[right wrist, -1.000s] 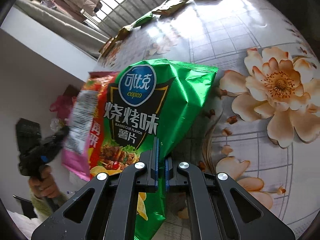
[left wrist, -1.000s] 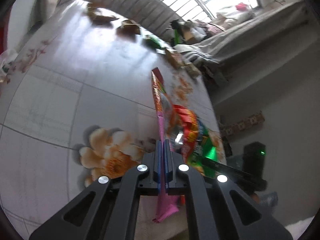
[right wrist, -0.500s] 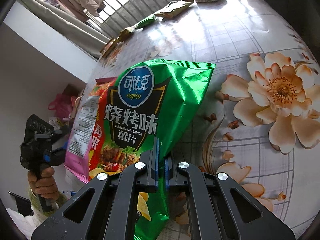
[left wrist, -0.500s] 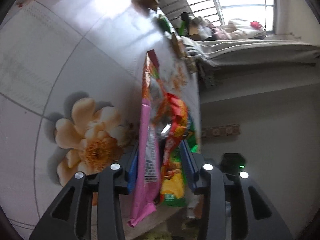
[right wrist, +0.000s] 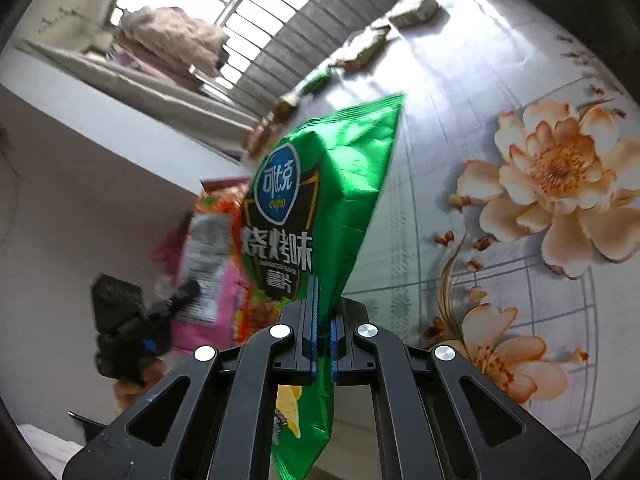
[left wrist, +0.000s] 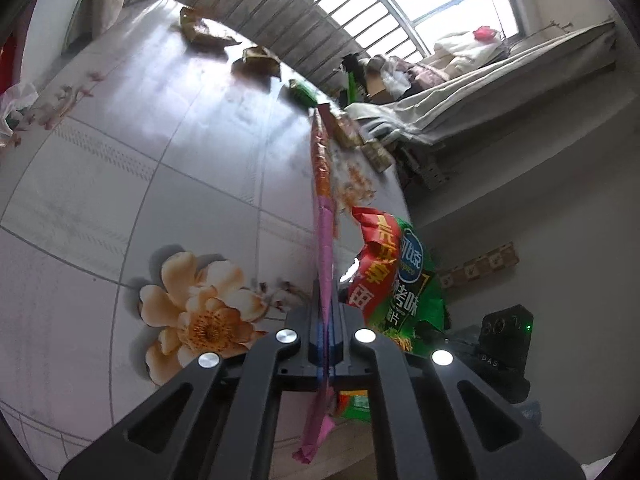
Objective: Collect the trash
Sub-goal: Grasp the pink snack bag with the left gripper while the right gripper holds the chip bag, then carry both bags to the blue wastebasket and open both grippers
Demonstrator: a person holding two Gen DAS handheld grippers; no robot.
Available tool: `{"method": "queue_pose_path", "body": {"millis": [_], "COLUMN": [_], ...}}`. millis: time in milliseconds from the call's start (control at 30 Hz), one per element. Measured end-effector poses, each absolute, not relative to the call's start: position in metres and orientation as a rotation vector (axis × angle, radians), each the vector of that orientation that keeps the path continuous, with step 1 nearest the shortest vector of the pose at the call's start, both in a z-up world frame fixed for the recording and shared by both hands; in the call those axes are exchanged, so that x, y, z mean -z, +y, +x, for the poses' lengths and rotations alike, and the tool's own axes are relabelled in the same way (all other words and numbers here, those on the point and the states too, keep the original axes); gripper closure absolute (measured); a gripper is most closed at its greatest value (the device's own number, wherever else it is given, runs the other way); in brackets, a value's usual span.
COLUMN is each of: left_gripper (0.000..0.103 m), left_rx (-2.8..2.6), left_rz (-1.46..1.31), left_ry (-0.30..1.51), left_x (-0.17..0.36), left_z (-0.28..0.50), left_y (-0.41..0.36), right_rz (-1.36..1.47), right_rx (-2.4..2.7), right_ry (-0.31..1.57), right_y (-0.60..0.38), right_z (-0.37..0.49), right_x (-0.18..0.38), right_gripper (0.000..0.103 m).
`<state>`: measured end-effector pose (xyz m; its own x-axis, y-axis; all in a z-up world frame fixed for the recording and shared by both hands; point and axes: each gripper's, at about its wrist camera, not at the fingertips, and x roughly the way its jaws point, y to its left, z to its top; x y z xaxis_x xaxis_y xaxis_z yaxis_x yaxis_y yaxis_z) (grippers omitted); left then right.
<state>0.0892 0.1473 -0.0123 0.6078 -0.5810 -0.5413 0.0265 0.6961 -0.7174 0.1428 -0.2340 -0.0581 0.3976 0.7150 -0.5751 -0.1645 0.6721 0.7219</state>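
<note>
half a second back the left gripper [left wrist: 327, 344] was standing wide around two wrappers; its jaws have just been closing, and now they are pinching only the pink and orange snack wrapper [left wrist: 322, 216], while the green chip bag [right wrist: 320, 216] is hanging just to the right of it, outside the jaws. the right gripper [right wrist: 322, 332] is staying clamped on the lower part of that green barbecue-flavour bag, and the bag is now leaning further toward the window than before.

in the left wrist view the pink and orange wrapper is showing edge-on, its long axis running straight out along the fingers, the orange end pointing away over the table [left wrist: 120, 184] and the pink end drooping below the jaws toward the camera. the green chip bag is standing with its long axis up from the right gripper, its sealed top corner tipping up and right over the floral tabletop, its bottom hanging under the jaws.

both grippers are pointing downward at a slant near the table's edge, side by side, each visible in the other's view. in the right wrist view a hand [right wrist: 132, 388] is gripping the left gripper's black handle, blurred. small wrappers [left wrist: 208, 32] are lying along the far edge of the table below the window.
</note>
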Motion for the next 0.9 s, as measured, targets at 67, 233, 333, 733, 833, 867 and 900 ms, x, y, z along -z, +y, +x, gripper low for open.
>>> {"method": "queue_pose_path", "body": {"millis": [67, 233, 333, 733, 833, 867, 900], "left_gripper": [0.103, 0.103, 0.103, 0.103, 0.103, 0.103, 0.103], "left_rx": [0.391, 0.401, 0.396, 0.45, 0.47, 0.478, 0.482], "left_rz": [-0.736, -0.735, -0.715, -0.677, -0.664, -0.66, -0.657], "left_ry": [0.84, 0.795, 0.764, 0.656, 0.627, 0.621, 0.621], "left_x": [0.007, -0.013, -0.026, -0.077, -0.089, -0.091, -0.093], "left_z": [0.085, 0.076, 0.071, 0.055, 0.051, 0.05, 0.05], "left_y": [0.148, 0.146, 0.144, 0.12, 0.112, 0.109, 0.107], "right_rz": [0.65, 0.668, 0.679, 0.792, 0.821, 0.832, 0.836], "right_rx": [-0.607, -0.595, -0.579, -0.539, -0.533, -0.527, -0.523], "right_ry": [0.994, 0.922, 0.889, 0.753, 0.706, 0.689, 0.683], "right_y": [-0.241, -0.263, -0.276, -0.328, -0.342, -0.348, -0.352], "right_z": [0.139, 0.122, 0.112, 0.076, 0.064, 0.058, 0.056], "right_x": [0.05, 0.028, 0.019, 0.004, -0.001, -0.002, -0.003], "right_gripper": [0.1, 0.1, 0.101, 0.102, 0.102, 0.102, 0.102]}}
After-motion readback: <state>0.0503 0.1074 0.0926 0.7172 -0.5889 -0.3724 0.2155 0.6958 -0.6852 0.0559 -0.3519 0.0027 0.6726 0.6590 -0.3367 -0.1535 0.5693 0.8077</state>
